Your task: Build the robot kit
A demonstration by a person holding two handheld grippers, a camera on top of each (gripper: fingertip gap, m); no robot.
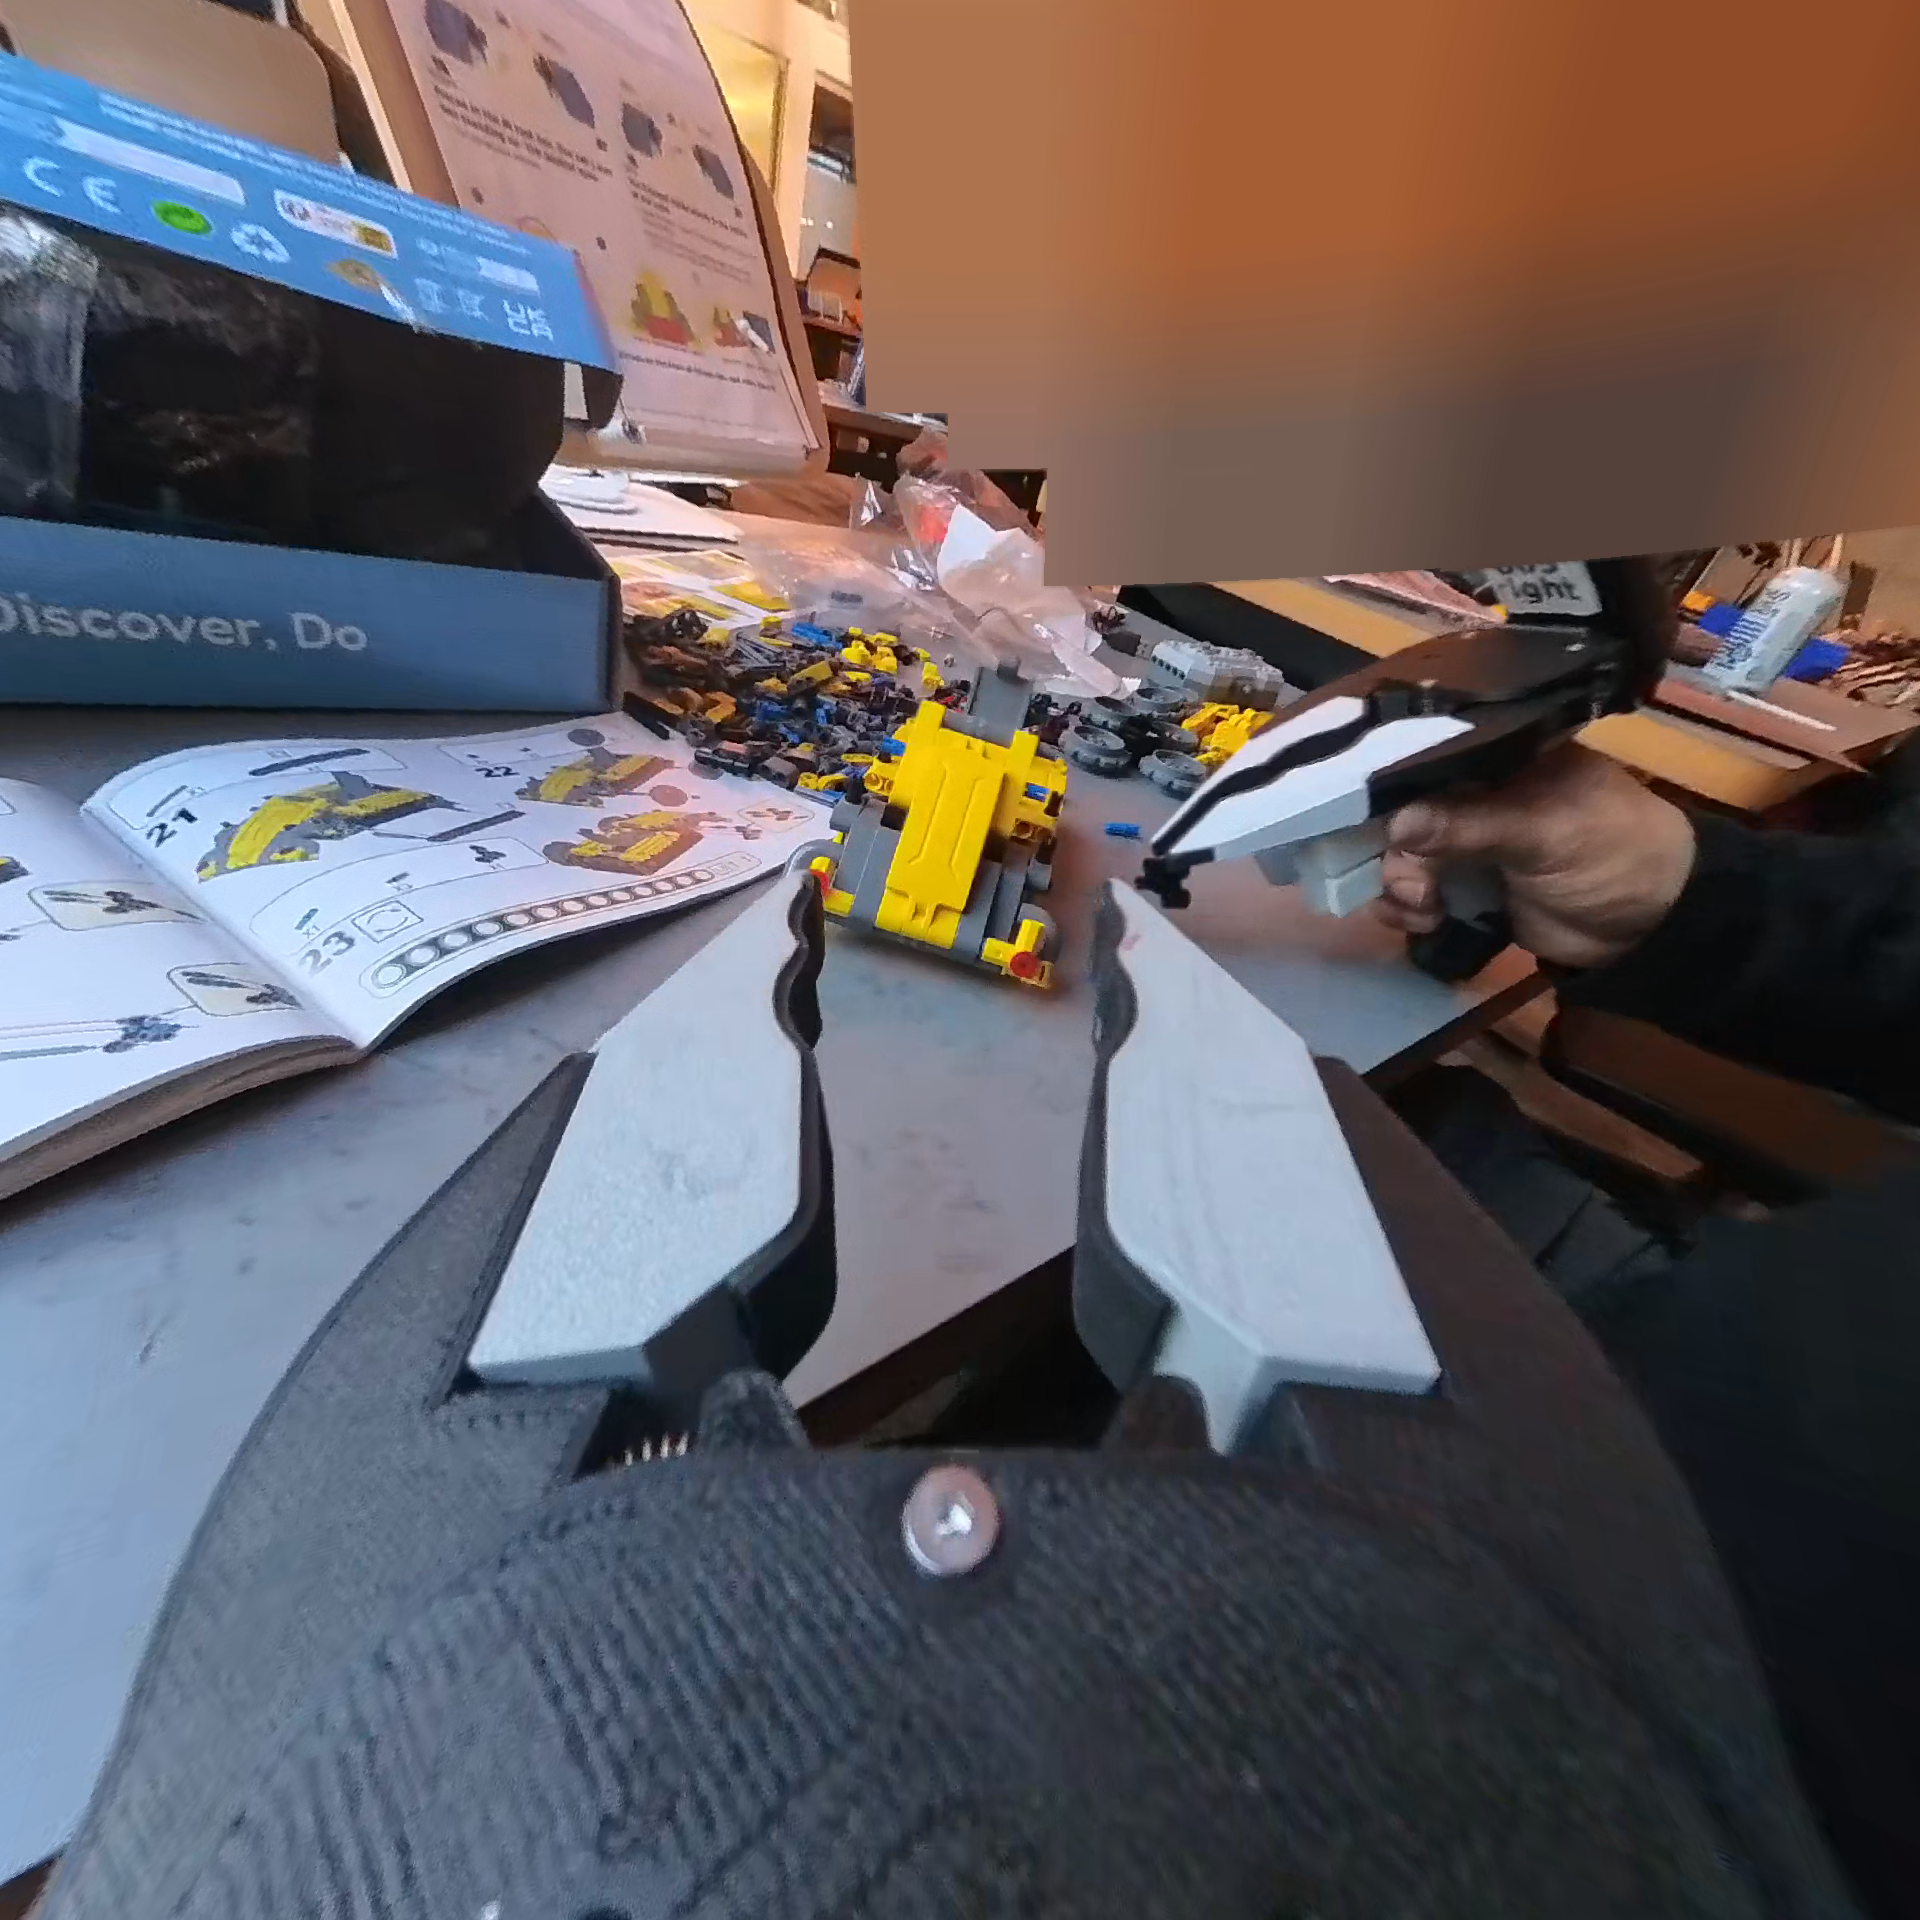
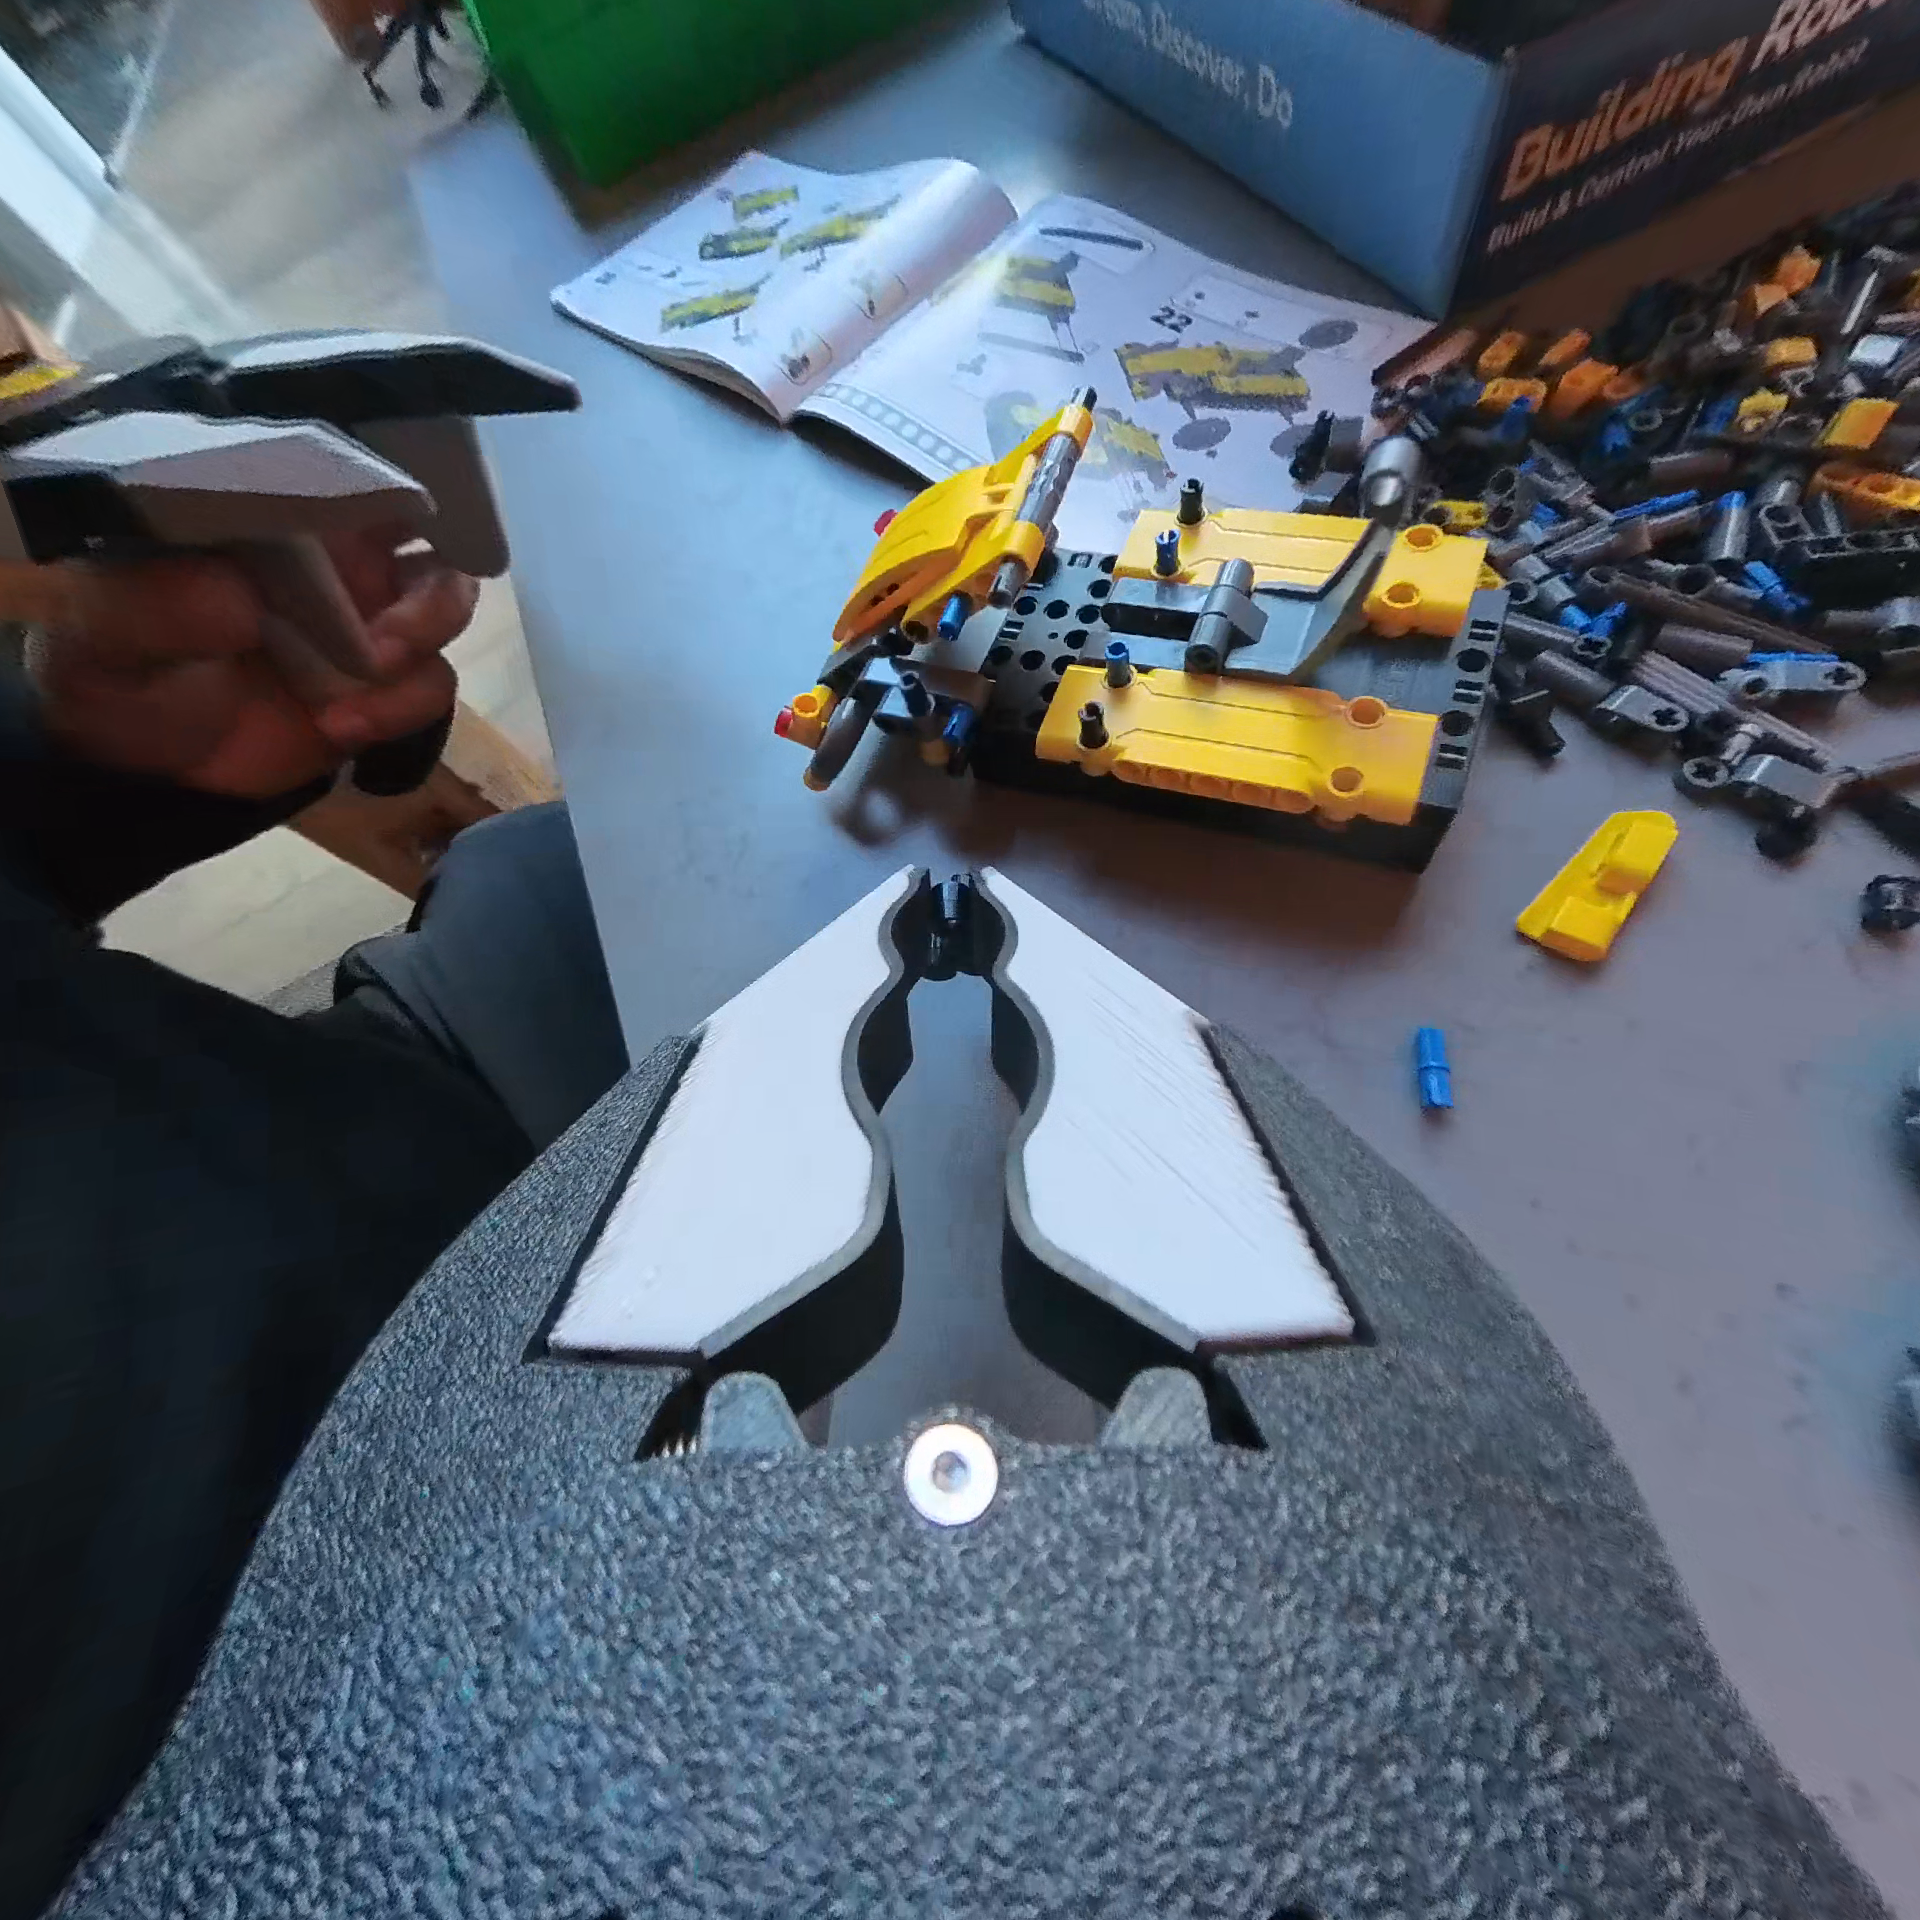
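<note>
A half-built yellow, grey and black brick vehicle stands on the grey table; it also shows in the right wrist view. My left gripper is open and empty, its tips just short of the vehicle's near end. My right gripper is shut on a small black pin, held above the table a little in front of the vehicle. In the left wrist view the right gripper hovers to the right of the vehicle with the black pin at its tips.
An open instruction booklet lies left of the vehicle. A blue box stands behind it. A pile of loose parts lies beyond the vehicle. A yellow panel and a blue pin lie loose on the right. The table edge is near. There is about 15 cm between the tips of the two grippers.
</note>
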